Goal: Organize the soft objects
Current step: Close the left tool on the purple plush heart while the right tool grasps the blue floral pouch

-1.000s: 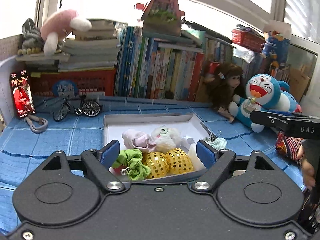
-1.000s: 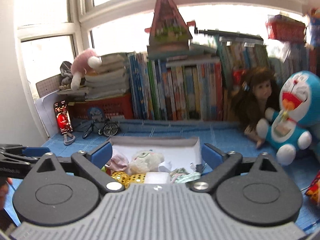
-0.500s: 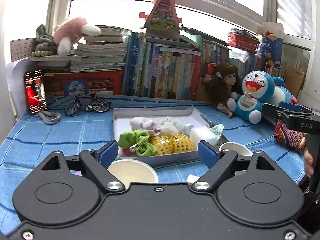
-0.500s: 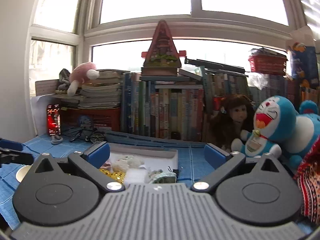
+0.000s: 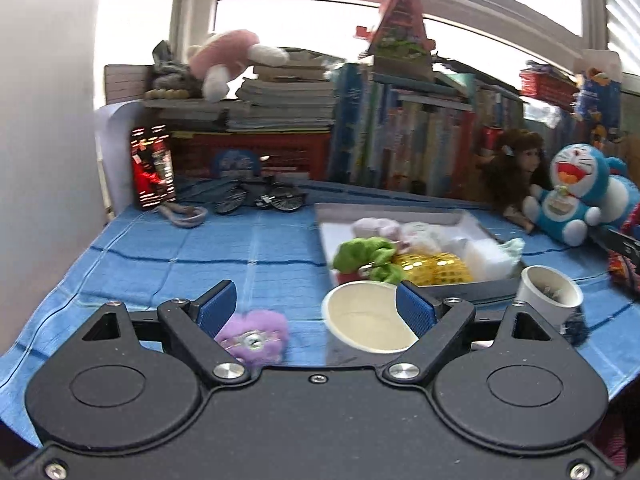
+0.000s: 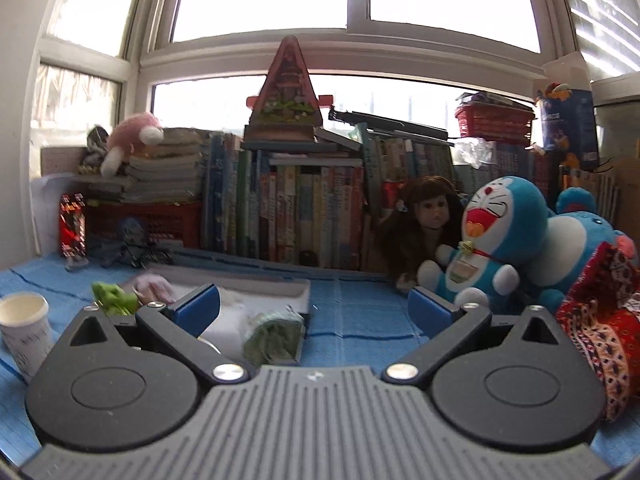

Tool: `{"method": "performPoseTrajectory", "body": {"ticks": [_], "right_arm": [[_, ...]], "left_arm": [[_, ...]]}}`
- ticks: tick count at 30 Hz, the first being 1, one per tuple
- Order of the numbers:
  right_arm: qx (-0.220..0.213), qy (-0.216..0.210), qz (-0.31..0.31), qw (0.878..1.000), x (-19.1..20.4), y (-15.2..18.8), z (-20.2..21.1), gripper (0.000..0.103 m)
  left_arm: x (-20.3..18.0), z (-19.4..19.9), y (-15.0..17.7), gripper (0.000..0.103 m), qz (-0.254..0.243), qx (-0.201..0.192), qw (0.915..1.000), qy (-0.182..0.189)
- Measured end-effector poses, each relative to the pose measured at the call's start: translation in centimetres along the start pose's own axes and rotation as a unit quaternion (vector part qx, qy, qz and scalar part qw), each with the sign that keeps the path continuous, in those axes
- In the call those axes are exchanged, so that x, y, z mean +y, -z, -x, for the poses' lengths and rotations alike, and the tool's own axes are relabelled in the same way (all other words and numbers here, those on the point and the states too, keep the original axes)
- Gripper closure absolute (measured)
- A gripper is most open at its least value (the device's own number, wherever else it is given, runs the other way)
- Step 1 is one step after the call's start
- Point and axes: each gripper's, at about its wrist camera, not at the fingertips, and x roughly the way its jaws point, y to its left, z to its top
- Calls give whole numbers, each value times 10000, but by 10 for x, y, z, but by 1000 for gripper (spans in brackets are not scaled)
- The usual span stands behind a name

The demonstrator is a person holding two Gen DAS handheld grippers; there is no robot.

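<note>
A grey tray (image 5: 472, 222) on the blue cloth holds several soft things: a green scrunchie (image 5: 366, 254), gold sequin balls (image 5: 434, 266), pale plush pieces and a white block. My left gripper (image 5: 316, 308) is open and empty, held near the table's front edge. A purple fluffy heart (image 5: 254, 338) lies just below its left finger, and a paper cup (image 5: 368, 322) stands by its right finger. My right gripper (image 6: 314, 308) is open and empty, right of the tray (image 6: 296, 290). The same cup (image 6: 24, 326) shows at the far left there.
A second white cup (image 5: 550, 294) stands right of the tray. A Doraemon plush (image 6: 494, 246), a doll (image 6: 426, 220) and a patterned cushion (image 6: 600, 328) sit at the right. Books, a red crate, a toy bicycle (image 5: 260, 198) and a phone (image 5: 154, 168) line the back.
Both grippers have pulled back from over the tray. The left view now shows the cups and the purple heart in front of the tray. The right gripper has swung right.
</note>
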Motion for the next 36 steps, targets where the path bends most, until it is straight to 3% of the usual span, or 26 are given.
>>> {"method": "performPoseTrajectory", "body": {"ticks": [7,16,20,26,29,33,36], "right_arm": [[285,219,-48,9993,-4,25,-4,0],[831,259,-392,9954,-18,54,-15,1],[984,186,-317,9945,-14,63,-17,3],[1123,101,-62,9936,-2,71,-23,4],[1157,41,54,9933,4,73,-26,5],[1189,-26,276,9925,12,75,-29,5],[1231,-62,401,9916,17,77,-33,5]], "left_arm": [[27,-8,19,17,528,73,9979,-356],[56,-22,41,19,705,157,9926,-976],[69,-35,46,19,1162,270,9897,-787],[71,-54,46,19,1466,410,9865,-609],[77,-65,44,20,1866,515,9793,-587],[93,-80,44,23,2715,691,9594,-332],[97,-91,44,26,2939,783,9524,-233]]}}
